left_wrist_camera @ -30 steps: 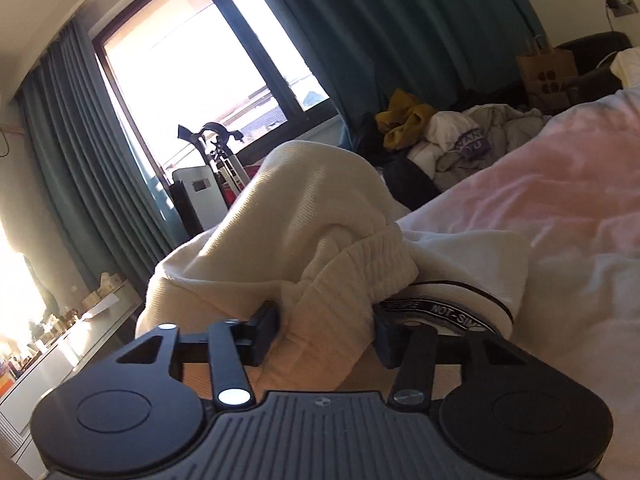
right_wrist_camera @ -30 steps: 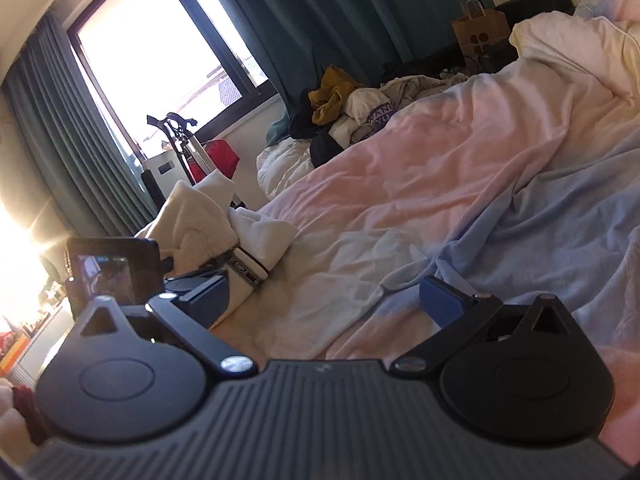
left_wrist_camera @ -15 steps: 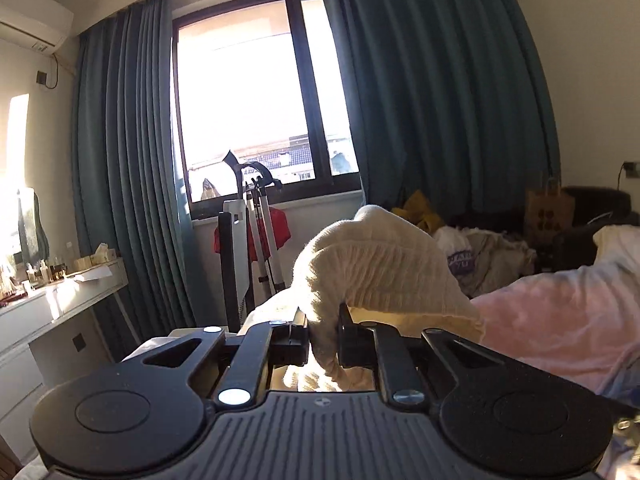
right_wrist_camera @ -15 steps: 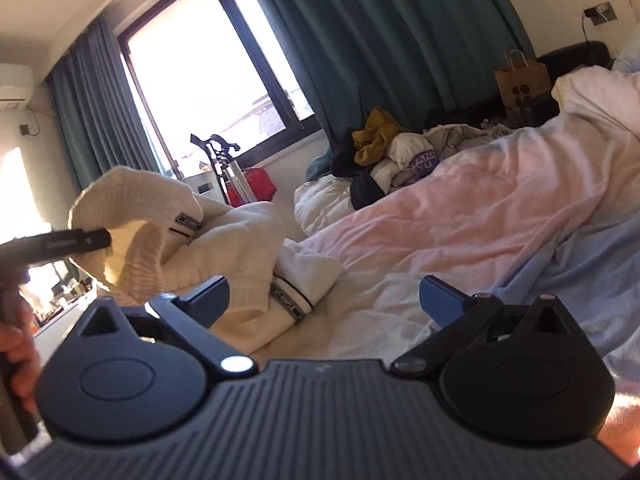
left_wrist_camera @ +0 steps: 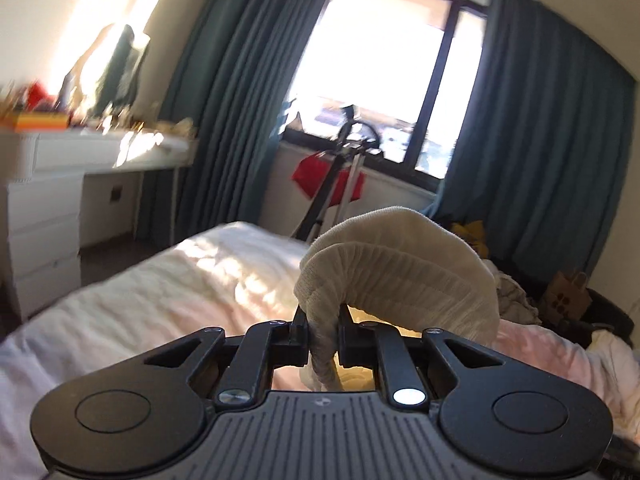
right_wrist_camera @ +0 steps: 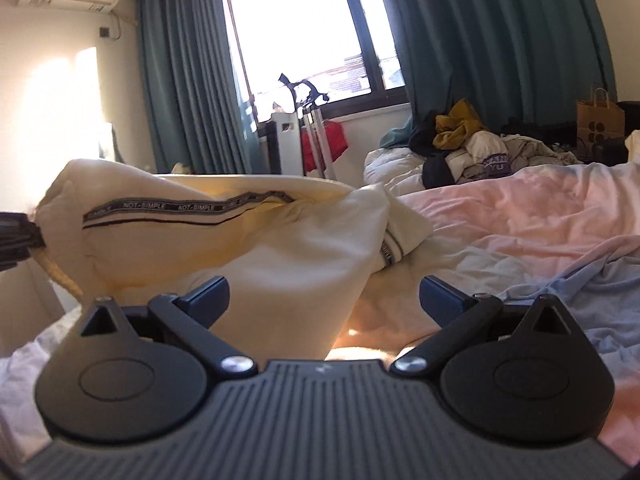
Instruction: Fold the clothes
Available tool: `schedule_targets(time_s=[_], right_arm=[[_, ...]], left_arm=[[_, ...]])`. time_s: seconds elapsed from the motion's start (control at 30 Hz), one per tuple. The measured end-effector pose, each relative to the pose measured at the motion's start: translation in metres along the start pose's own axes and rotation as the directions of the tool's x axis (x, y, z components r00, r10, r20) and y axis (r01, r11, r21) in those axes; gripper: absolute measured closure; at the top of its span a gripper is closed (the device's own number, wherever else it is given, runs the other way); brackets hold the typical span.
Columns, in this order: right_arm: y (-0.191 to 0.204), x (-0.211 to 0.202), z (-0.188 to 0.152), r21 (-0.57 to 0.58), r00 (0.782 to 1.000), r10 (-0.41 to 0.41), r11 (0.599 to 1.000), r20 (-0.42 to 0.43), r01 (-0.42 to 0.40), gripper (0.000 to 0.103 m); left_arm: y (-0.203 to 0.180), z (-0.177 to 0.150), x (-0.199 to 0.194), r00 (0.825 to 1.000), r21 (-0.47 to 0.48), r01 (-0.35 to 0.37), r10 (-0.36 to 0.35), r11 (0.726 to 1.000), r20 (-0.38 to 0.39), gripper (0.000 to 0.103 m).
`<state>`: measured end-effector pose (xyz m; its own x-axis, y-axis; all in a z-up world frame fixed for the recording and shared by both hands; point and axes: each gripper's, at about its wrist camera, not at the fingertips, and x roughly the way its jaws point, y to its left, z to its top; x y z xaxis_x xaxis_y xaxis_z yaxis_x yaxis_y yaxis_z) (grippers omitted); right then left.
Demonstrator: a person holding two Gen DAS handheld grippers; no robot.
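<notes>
The left gripper (left_wrist_camera: 323,330) was clamped on the ribbed hem of a cream sweater (right_wrist_camera: 248,248), lifting it above the bed (right_wrist_camera: 520,216); the right gripper (right_wrist_camera: 324,294) hung spread wide just before the hanging cloth, holding nothing

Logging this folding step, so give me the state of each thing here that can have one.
Left tongs: shut on cream garment.
Right tongs: open, holding nothing.
Cream garment: lifted at one end, bunched, unfolded.
Curtains: drawn apart.
Clothes pile: heaped, unfolded.
Duvet: rumpled.
</notes>
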<state>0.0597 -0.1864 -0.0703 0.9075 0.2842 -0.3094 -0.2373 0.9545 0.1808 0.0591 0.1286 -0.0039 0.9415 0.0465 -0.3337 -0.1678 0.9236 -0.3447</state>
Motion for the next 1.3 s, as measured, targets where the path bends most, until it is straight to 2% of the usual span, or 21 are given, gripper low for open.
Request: schedule_targets(time_s=[0.13,0.23,0.33,0.43,0.53,0.6,0.63,0.67,0.7,0.77,0.8,0.87,1.03,1.13,1.17,1.23,1.3], right_arm=[[0.035,0.008,-0.015,-0.094,0.993,0.059,0.993,-0.105,-0.069,0.0],[0.06,0.014,-0.027,-0.158,0.978,0.096,0.979,-0.186,-0.126,0.0],[0.077,0.025,-0.04,-0.167,0.963,0.105,0.974,-0.25,-0.15,0.0],[0.078,0.035,-0.046,-0.156,0.962,0.043,0.984,-0.268,-0.088,0.0],[0.07,0.042,-0.048,-0.141,0.968,-0.05,0.99,-0.247,0.015,0.008],[0.062,0.044,-0.046,-0.111,0.972,-0.056,0.993,-0.226,0.032,0.012],[0.063,0.041,-0.042,-0.106,0.976,-0.057,0.994,-0.211,0.035,0.019],[0.063,0.038,-0.038,-0.101,0.979,-0.057,0.994,-0.196,0.038,0.03],[0.063,0.035,-0.035,-0.096,0.982,-0.057,0.995,-0.181,0.041,0.034],[0.064,0.029,-0.027,-0.086,0.987,-0.058,0.995,-0.151,0.046,0.054],[0.064,0.026,-0.024,-0.081,0.989,-0.059,0.996,-0.135,0.048,0.06],[0.065,0.021,-0.016,-0.07,0.993,-0.06,0.996,-0.105,0.053,0.08],[0.067,0.003,0.004,-0.058,0.998,-0.062,0.996,-0.01,0.062,0.083],[0.062,-0.008,0.016,-0.026,0.997,-0.072,0.997,0.033,0.073,0.083],[0.06,-0.012,0.019,-0.028,0.995,-0.085,0.996,0.047,0.086,0.083],[0.057,-0.02,0.024,-0.034,0.991,-0.112,0.993,0.078,0.115,0.083],[0.05,-0.02,0.027,-0.033,0.988,-0.145,0.989,0.059,0.147,0.083]], left_arm=[[0.055,0.004,0.003,0.993,-0.143,-0.072,0.057,0.987,-0.107,0.089],[0.079,0.004,0.008,0.988,-0.218,-0.08,0.049,0.973,-0.145,0.089],[0.084,0.002,0.012,0.985,-0.219,-0.096,0.061,0.971,-0.161,0.088],[0.081,0.001,0.026,0.983,-0.193,-0.113,0.081,0.975,-0.166,0.088],[0.077,-0.001,0.034,0.981,-0.188,-0.116,0.084,0.975,-0.173,0.088],[0.07,-0.002,0.042,0.98,-0.174,-0.121,0.09,0.977,-0.176,0.087],[0.069,-0.003,0.046,0.98,-0.169,-0.12,0.089,0.978,-0.18,0.087],[0.066,-0.002,0.052,0.979,-0.171,-0.11,0.077,0.979,-0.189,0.087],[0.066,-0.002,0.054,0.978,-0.177,-0.091,0.054,0.98,-0.201,0.087],[0.066,-0.003,0.055,0.975,-0.188,-0.052,0.01,0.981,-0.22,0.086],[0.065,-0.004,0.054,0.975,-0.188,-0.036,-0.007,0.982,-0.222,0.085],[0.062,-0.005,0.055,0.974,-0.172,-0.021,-0.019,0.985,-0.228,0.084],[0.057,-0.018,0.065,0.957,-0.106,-0.038,0.006,0.994,-0.288,0.078],[0.054,-0.025,0.066,0.945,-0.093,-0.018,-0.014,0.995,-0.328,0.075],[0.053,-0.027,0.066,0.94,-0.082,-0.01,-0.019,0.997,-0.342,0.071],[0.043,-0.034,0.061,0.926,-0.018,0.01,-0.016,1.0,-0.377,0.061],[0.032,-0.044,0.055,0.906,0.074,0.031,0.003,0.997,-0.424,0.056]])
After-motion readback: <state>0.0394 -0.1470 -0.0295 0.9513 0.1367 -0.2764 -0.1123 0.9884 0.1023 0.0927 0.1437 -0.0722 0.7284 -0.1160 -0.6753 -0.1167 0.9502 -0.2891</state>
